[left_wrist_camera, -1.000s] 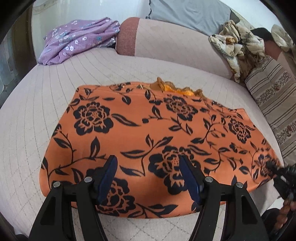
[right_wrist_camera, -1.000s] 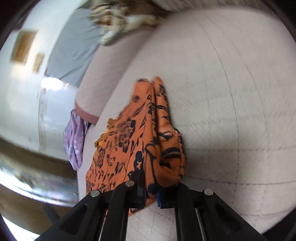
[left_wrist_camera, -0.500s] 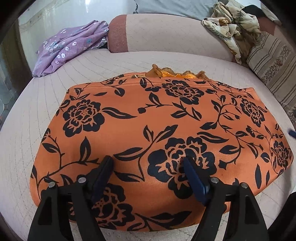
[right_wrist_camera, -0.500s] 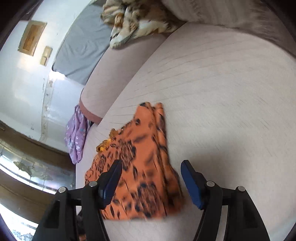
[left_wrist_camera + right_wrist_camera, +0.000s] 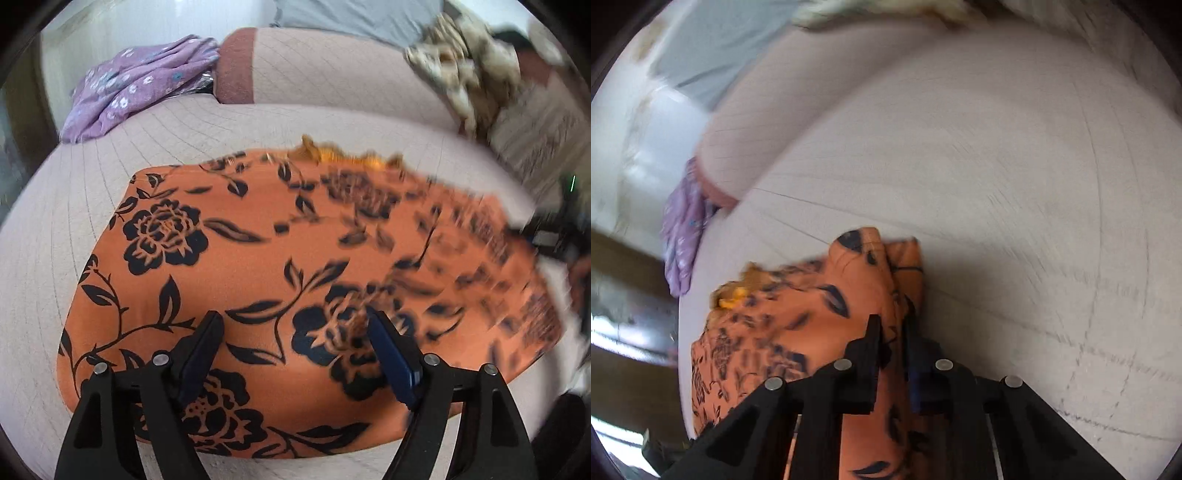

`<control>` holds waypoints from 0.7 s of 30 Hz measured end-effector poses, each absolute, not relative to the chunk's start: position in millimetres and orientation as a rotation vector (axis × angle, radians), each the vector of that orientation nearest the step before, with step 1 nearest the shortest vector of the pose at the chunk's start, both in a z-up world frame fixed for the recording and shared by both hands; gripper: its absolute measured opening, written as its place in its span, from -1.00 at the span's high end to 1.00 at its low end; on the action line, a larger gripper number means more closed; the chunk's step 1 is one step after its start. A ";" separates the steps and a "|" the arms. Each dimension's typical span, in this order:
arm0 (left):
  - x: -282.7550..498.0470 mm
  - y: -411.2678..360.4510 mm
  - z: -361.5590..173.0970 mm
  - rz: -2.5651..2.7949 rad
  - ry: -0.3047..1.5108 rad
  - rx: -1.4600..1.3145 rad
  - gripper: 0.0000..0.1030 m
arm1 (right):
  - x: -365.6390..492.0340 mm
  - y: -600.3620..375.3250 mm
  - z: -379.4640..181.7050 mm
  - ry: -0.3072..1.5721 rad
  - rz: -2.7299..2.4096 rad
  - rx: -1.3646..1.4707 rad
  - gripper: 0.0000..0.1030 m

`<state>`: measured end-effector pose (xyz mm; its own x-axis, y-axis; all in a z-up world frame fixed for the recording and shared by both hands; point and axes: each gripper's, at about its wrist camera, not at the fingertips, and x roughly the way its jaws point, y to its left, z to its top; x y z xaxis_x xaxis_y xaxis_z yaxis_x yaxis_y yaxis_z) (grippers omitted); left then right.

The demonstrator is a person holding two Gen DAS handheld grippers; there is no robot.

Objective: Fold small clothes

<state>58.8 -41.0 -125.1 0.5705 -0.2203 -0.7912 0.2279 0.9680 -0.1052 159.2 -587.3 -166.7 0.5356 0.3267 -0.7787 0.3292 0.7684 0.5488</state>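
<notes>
An orange garment with black flowers [image 5: 280, 258] lies spread flat on the quilted sofa seat [image 5: 55, 236]. My left gripper [image 5: 293, 332] is open and hovers over the garment's near middle, holding nothing. My right gripper [image 5: 892, 332] is shut on the garment's right end [image 5: 864, 280], where the cloth bunches up between its fingers. In the left wrist view the garment's right side is blurred with motion. The right gripper shows there as a dark blur [image 5: 550, 236] at that end.
A purple flowered garment [image 5: 136, 92] lies at the back left of the seat. A beige patterned cloth pile [image 5: 469, 77] hangs over the backrest at the right. A striped cushion [image 5: 543, 129] is at the far right.
My right gripper was shut on the garment's end, opened and drew back half a second ago, and is now shut on that end again. The left gripper stayed open over the cloth.
</notes>
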 end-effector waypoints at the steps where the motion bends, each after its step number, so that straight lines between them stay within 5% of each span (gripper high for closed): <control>1: 56.3 -36.4 -114.7 -0.266 0.892 -0.023 -0.57 | 157.7 -587.7 -165.4 1.006 0.012 0.725 0.73; 5: 64.0 -37.6 -128.5 -0.237 0.940 0.043 -0.57 | 143.5 -583.2 -136.5 0.932 -0.058 0.656 0.49; 9: 65.9 -49.3 -143.3 -0.229 0.961 0.166 -0.63 | 138.5 -562.4 -97.1 0.847 -0.011 0.628 0.46; 10: 66.9 -47.4 -141.6 -0.228 0.969 0.142 -0.63 | 140.5 -551.4 -90.6 0.847 0.040 0.613 0.30; 11: 67.3 -44.8 -138.8 -0.230 0.974 0.115 -0.63 | 145.6 -542.4 -87.5 0.855 0.095 0.609 -0.10; 13: 64.4 -36.0 -128.4 -0.240 0.960 0.058 -0.63 | 155.7 -527.8 -95.0 0.878 0.203 0.638 -0.45; 16: 50.2 -25.1 -111.9 -0.242 0.897 0.043 -0.63 | 171.5 -540.5 -134.6 0.967 0.121 0.669 -0.40; 18: 47.9 -18.3 -113.2 -0.238 0.903 0.044 -0.63 | 164.8 -575.0 -161.8 0.946 0.041 0.871 -0.10; 21: 59.3 -14.9 -143.8 -0.205 0.995 0.072 -0.63 | 162.1 -568.2 -138.3 0.898 0.072 0.842 -0.26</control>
